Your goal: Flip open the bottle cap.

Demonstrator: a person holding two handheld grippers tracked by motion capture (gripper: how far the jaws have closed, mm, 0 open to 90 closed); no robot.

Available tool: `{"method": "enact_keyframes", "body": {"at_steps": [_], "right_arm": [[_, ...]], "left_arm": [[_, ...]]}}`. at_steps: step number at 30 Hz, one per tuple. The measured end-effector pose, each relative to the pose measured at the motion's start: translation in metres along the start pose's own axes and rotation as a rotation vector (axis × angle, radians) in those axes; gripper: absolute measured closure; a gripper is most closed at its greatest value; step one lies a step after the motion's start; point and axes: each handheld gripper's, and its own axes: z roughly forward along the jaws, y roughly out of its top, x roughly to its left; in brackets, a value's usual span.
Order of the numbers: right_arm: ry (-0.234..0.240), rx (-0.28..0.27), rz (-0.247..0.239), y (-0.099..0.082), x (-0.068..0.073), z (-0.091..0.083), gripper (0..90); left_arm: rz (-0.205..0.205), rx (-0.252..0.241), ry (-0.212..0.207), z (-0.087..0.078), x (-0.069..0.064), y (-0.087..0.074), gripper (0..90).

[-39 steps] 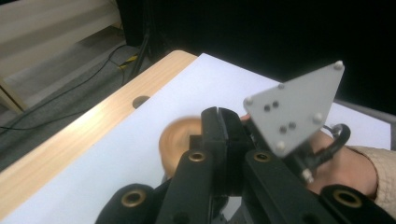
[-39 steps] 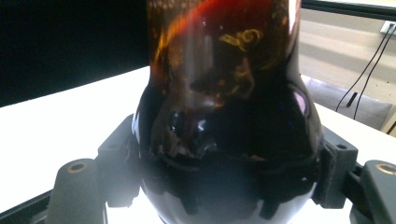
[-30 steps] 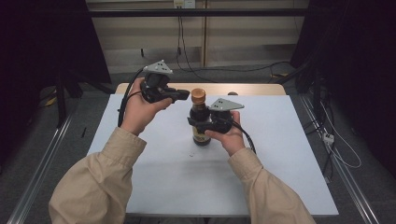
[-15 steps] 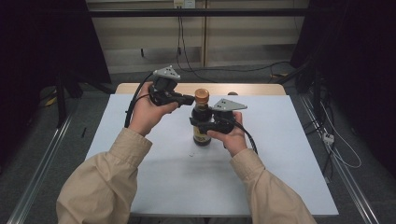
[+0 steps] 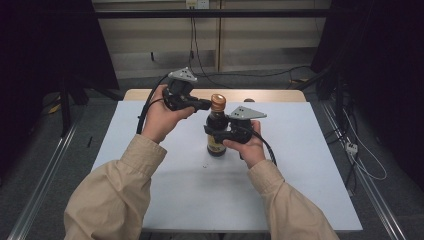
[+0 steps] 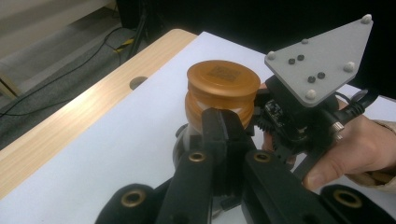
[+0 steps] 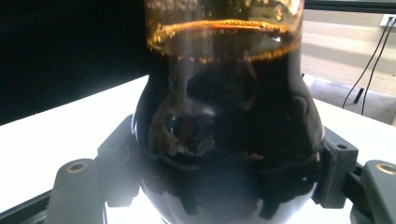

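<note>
A glass bottle [image 5: 216, 146] of dark liquid with an orange cap [image 5: 217, 102] stands upright on the white table top [image 5: 300, 150]. My right gripper [image 5: 214, 132] is shut on the bottle's rounded body, and in the right gripper view its jaws hug the bottle [image 7: 224, 93] on both sides. My left gripper [image 5: 206, 105] comes in from the left at cap height with its jaws shut and nothing between them. In the left gripper view the joined tips of the left gripper [image 6: 223, 122] sit right at the neck under the cap [image 6: 223, 83]; I cannot tell whether they touch.
A wooden strip [image 5: 150, 94] with a round hole [image 6: 137, 82] runs along the table's far edge. Cables lie on the floor behind the table [image 5: 260, 75] and to its right [image 5: 360, 155]. Metal rails [image 5: 45, 180] flank the table on both sides.
My left gripper has shifted a little to the right, closer to the bottle's cap. The right gripper and the bottle have stayed put.
</note>
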Motion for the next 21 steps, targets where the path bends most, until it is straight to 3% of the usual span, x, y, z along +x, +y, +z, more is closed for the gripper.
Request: {"method": "enact_keyframes", "body": {"at_steps": [21], "right_arm": [[0.001, -0.002, 0.017, 0.0001, -0.0016, 0.0003, 26.4]], "left_arm": [[-0.022, -0.058, 0.001, 0.0027, -0.0004, 0.0084, 90.0]]}}
